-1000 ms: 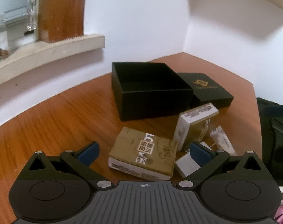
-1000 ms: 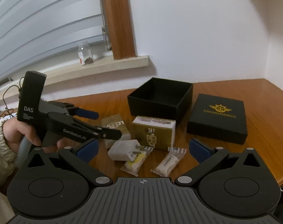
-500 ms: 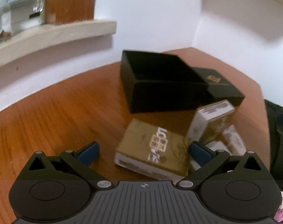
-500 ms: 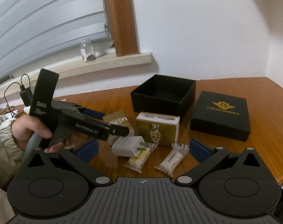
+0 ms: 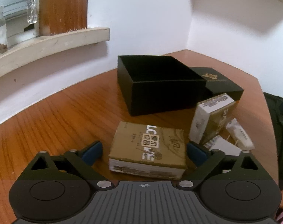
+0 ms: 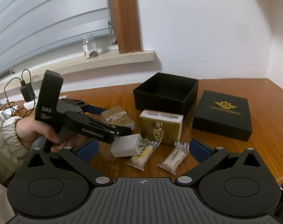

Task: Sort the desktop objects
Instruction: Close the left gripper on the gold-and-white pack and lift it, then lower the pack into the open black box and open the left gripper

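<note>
Left tongs (image 5: 143, 152): my jaws straddle the flat gold pack (image 5: 148, 147), have just been narrowing, pads not yet pressing it.
Right tongs (image 6: 143, 148): jaws wide, nothing gripped.
Black open box (image 5: 160, 85): 12 o'clock of the pack.
Upright gold pack (image 5: 210, 120): 2 o'clock.
White charger (image 6: 125, 145), two sachets (image 6: 174, 157): between my right fingers, on the desk (image 5: 57, 115).

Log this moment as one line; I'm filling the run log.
left gripper: closing around flat gold box, pads not pressing | right gripper: open, empty | black box: open
</note>
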Motion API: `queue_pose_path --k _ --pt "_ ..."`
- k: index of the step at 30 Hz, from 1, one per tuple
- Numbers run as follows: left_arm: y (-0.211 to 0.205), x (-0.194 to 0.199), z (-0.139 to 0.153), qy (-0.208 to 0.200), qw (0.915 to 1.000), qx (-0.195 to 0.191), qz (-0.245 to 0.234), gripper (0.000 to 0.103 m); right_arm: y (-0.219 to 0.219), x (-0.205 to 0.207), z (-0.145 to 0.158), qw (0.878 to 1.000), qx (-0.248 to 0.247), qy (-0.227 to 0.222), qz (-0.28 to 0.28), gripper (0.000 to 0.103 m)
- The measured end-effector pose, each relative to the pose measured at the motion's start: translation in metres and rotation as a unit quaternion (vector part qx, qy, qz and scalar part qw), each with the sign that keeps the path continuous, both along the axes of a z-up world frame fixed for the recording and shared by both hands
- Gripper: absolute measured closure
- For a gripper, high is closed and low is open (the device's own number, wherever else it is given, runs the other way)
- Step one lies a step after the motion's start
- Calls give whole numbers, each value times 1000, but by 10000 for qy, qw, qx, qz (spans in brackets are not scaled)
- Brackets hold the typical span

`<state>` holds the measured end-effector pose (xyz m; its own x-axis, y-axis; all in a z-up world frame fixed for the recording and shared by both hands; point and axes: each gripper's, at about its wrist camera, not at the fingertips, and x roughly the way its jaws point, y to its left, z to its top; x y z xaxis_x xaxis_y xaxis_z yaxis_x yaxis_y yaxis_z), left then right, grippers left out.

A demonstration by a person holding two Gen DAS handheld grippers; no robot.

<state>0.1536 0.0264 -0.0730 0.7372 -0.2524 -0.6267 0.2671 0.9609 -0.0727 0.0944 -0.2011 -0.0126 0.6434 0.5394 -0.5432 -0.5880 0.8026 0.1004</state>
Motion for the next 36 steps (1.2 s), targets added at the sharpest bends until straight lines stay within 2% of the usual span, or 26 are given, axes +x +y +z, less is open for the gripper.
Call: queue_pose_path --k 2,9,14,19,25,30,36 --pt "2 -1 1 -74 9999 -19 105 25 1 0 0 10000 3 -6 -3 0" --pt "7 1 6 30 9997 -241 -11 26 2 0 -2 10000 15 9 -18 0" --pt "4 -2 22 -156 9998 -110 -110 26 0 3 -2 9999 84 2 -79 0" --pt "2 7 41 -310 9995 -54 -55 26 -1 9 1 9994 309 -34 -133 0" --pt "-7 30 57 -535 9985 25 107 26 1 15 4 9964 811 -163 -200 0" --pt "-17 53 62 -614 9977 -73 271 26 5 22 9 9927 1047 -445 -406 0" --pt "-23 75 51 -507 9979 -127 390 26 18 36 9 9873 878 -924 -953 0"
